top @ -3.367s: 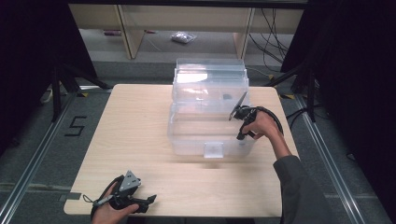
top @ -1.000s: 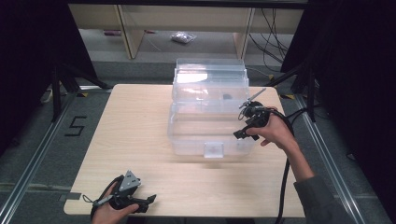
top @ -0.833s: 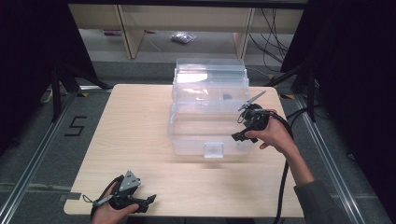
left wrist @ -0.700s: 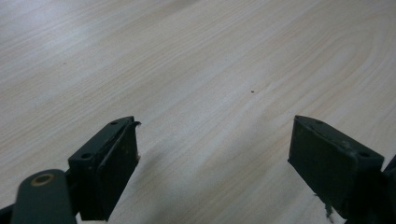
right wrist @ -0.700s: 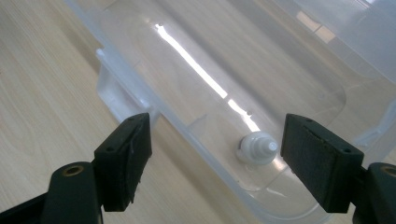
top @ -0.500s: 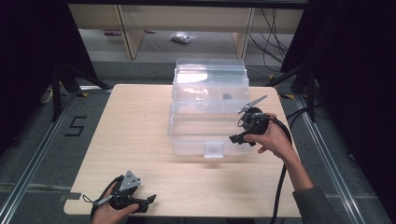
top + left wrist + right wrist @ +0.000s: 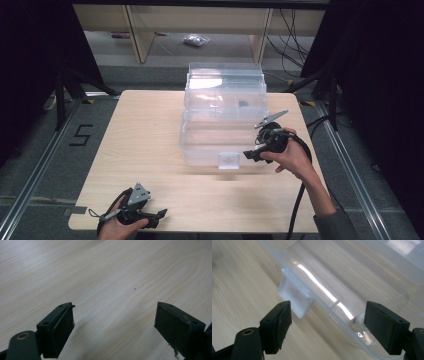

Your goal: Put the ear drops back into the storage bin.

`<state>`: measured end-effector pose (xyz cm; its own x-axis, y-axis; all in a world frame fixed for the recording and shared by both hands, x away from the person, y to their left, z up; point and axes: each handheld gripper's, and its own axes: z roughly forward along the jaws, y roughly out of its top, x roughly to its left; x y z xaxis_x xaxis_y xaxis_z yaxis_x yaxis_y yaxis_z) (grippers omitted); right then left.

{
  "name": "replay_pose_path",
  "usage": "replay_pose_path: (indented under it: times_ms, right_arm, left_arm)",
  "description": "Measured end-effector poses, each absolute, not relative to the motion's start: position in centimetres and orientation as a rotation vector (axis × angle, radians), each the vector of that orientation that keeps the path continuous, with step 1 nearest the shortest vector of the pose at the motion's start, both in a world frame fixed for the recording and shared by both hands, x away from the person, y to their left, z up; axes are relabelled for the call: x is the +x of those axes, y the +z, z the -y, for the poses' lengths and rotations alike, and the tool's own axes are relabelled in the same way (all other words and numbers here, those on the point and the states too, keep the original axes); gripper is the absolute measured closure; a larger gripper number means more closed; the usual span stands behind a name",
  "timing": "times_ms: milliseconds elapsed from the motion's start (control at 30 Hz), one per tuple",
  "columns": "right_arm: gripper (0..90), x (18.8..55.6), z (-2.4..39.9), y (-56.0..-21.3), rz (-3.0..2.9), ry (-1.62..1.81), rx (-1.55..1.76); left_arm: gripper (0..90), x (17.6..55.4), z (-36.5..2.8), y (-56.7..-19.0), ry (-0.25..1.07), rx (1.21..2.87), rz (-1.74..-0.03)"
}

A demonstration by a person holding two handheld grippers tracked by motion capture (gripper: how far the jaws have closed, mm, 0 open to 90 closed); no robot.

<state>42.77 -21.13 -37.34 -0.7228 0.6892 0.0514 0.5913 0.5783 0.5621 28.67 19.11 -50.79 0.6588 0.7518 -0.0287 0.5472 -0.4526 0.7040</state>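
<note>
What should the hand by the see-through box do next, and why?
Probably ease the right gripper a little forward and left, toward the latch tab on the front of the clear box. Its jaws stand open, close to the box's front edge, and the tab sits just ahead of one of them. The left gripper rests open near the table's front edge.

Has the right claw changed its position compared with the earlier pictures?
Yes. In the high view the right claw has come down along the clear plastic box, from its far right side toward the near right corner, closer to the front latch.
</note>
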Motion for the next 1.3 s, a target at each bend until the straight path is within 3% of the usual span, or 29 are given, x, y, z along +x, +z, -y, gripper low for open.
replay_pose_path:
  times_ms: [1300]
  right_arm:
    - [22.6, 38.5, 21.5, -39.1, -2.598, 1.019, 0.943]
  left_arm:
    - [15.1, 28.7, -19.5, -50.5, 0.374, 2.238, -0.964]
